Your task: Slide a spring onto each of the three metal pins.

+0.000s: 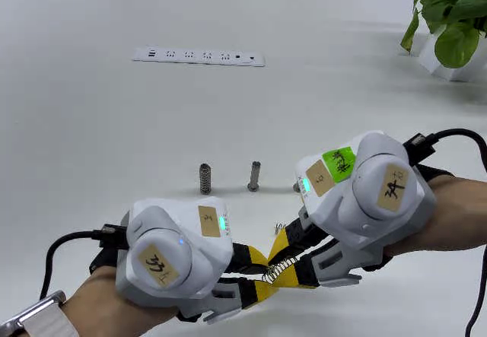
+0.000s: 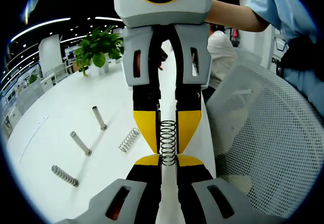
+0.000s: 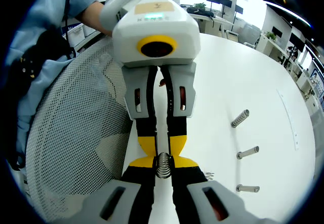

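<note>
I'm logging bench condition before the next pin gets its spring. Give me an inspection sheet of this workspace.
Surface: white table, nothing spilled.
Job's things: three upright metal pins. The sprung pin already wears a spring, the middle pin and third pin are bare. The loose spring lies flat on the table.
Clutter: power strip at the far side.
Grippers: left gripper and right gripper meet tip to tip, both shut on the held spring.
Cables: black cable trails from the left gripper, second black cable from the right.
Surroundings: potted plant, mesh chair.
</note>
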Tool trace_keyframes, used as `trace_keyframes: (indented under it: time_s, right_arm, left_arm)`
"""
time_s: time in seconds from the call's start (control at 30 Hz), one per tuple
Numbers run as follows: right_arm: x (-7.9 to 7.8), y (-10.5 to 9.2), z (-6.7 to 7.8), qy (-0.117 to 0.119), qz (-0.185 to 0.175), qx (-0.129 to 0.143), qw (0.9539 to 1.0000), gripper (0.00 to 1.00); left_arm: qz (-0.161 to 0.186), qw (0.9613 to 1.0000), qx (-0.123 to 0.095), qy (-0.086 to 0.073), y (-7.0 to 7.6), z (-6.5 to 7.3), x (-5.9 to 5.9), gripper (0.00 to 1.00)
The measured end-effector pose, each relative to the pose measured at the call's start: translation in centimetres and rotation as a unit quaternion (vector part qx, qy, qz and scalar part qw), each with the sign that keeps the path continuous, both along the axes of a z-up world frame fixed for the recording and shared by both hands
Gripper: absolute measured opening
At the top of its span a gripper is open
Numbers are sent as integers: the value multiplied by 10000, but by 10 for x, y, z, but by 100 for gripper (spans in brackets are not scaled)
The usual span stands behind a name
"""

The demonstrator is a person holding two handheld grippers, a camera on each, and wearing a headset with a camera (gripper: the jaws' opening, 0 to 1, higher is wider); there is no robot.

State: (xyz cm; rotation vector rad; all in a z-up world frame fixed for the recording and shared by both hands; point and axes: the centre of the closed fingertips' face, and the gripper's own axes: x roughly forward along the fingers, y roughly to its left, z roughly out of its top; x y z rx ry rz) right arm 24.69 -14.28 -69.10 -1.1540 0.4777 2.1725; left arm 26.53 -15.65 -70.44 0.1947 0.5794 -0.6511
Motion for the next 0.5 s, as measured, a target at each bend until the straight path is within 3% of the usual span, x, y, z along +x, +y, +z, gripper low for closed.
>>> trace_keyframes:
  time_s: [0.2, 0.33, 0.5]
  right_arm:
    - [2, -2, -4, -99, 33, -103, 9999, 13]
    - [2, -2, -3, 3, -64, -165, 9998, 12]
    - [3, -1, -4, -32, -102, -230, 9997, 12]
  left_arm:
    - [-17, 10000, 18, 13, -1, -1, 0, 10]
    - [-16, 10000, -2, 23, -1, -1, 0, 10]
    - [29, 10000, -11, 23, -1, -2, 1, 10]
